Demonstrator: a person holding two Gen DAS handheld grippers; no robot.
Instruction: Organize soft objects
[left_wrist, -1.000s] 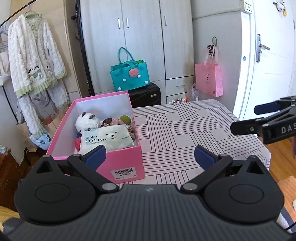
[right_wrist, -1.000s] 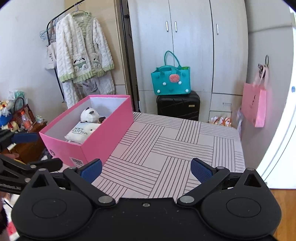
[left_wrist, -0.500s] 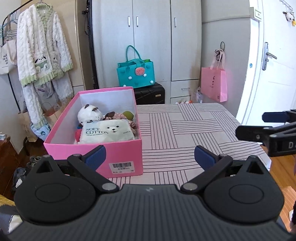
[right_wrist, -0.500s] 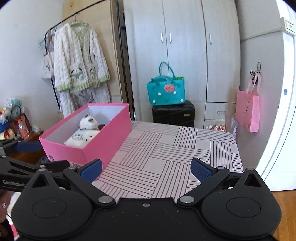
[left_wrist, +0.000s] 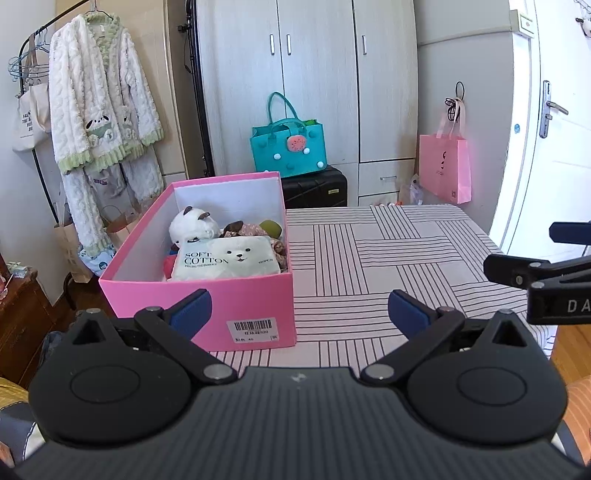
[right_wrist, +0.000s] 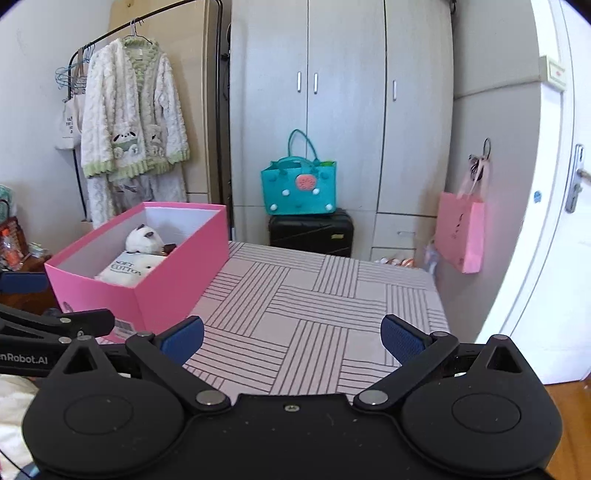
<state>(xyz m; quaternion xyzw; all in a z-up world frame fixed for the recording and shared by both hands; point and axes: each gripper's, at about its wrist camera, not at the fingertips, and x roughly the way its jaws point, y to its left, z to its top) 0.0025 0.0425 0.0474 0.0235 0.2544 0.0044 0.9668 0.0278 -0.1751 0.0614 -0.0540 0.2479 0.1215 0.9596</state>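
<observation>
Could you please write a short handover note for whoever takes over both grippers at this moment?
Left gripper: open, empty, held near the pink box.
Right gripper: open, empty, over the striped table.
Done: the Soft Cotton pack, white plush and other soft items lie inside the box at the table's left edge.
Left: no soft items show on the table; check outside the views.

Both wrist views toward shared pink box (left_wrist: 207, 295), table (right_wrist: 332, 314).
</observation>
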